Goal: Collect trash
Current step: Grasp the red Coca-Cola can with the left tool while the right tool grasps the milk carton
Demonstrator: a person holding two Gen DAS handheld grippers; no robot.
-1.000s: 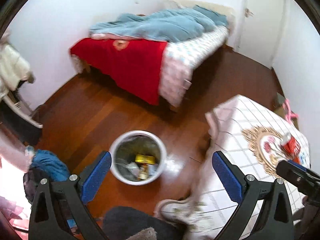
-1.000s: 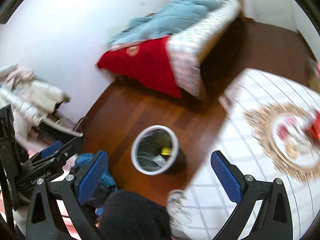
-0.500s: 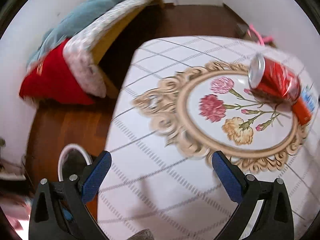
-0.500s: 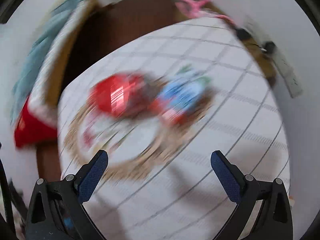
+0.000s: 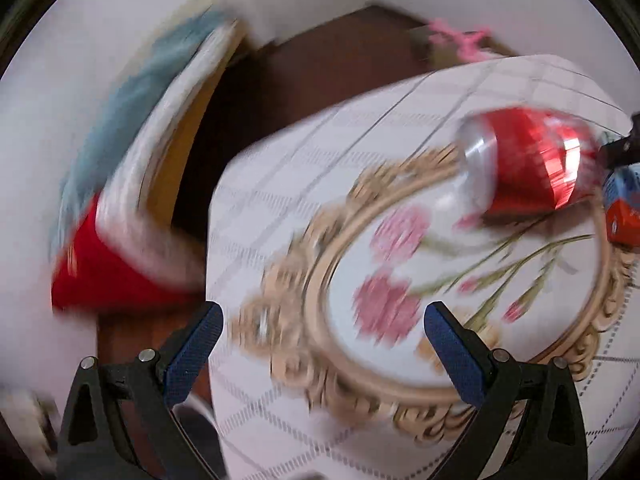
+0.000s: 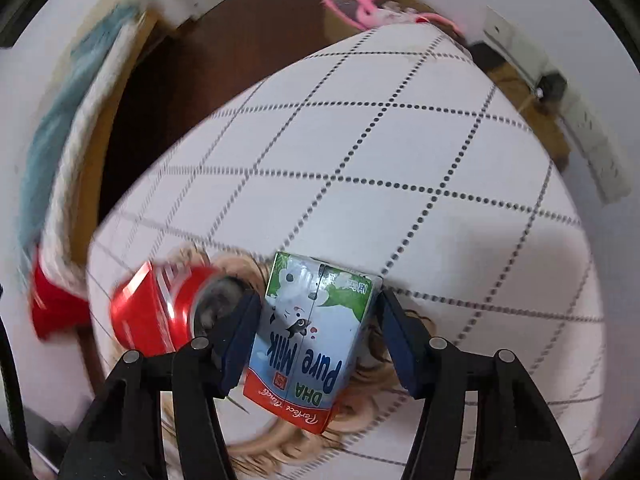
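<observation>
While my right gripper (image 6: 316,332) points steeply down at the table (image 6: 400,152), its jaws are closing around the milk carton (image 6: 308,336). That carton is a printed cardboard box, blue, white and green with a red band along its near edge, lying on its side on the cloth. The left blue pad looks to be against the carton's side; the right pad stands just beside the other side, and I cannot tell whether it touches yet.

Just left of the carton lies the soda can (image 6: 160,312), a glossy red metal cylinder on its side, its silver end turned toward my left finger. In the left wrist view the same can (image 5: 528,160) shows crumpled, with the carton (image 5: 624,208) beside it at the right edge of the frame.

Both pieces rest on the table's printed medallion (image 5: 360,280), a round panel with pink flowers and green stems inside a gold scrolled border. Around it the tablecloth is white, smooth, crossed by dotted grey lines.

My left gripper (image 5: 320,344) is spread wide with nothing between its ribbed blue pads; it hangs above the near part of the medallion, tilted downward, well apart from the can. That view is motion-blurred.

Past the table I see dark wooden floor (image 6: 168,80) and a bed (image 5: 132,160) with a blue blanket and a red cover.
</observation>
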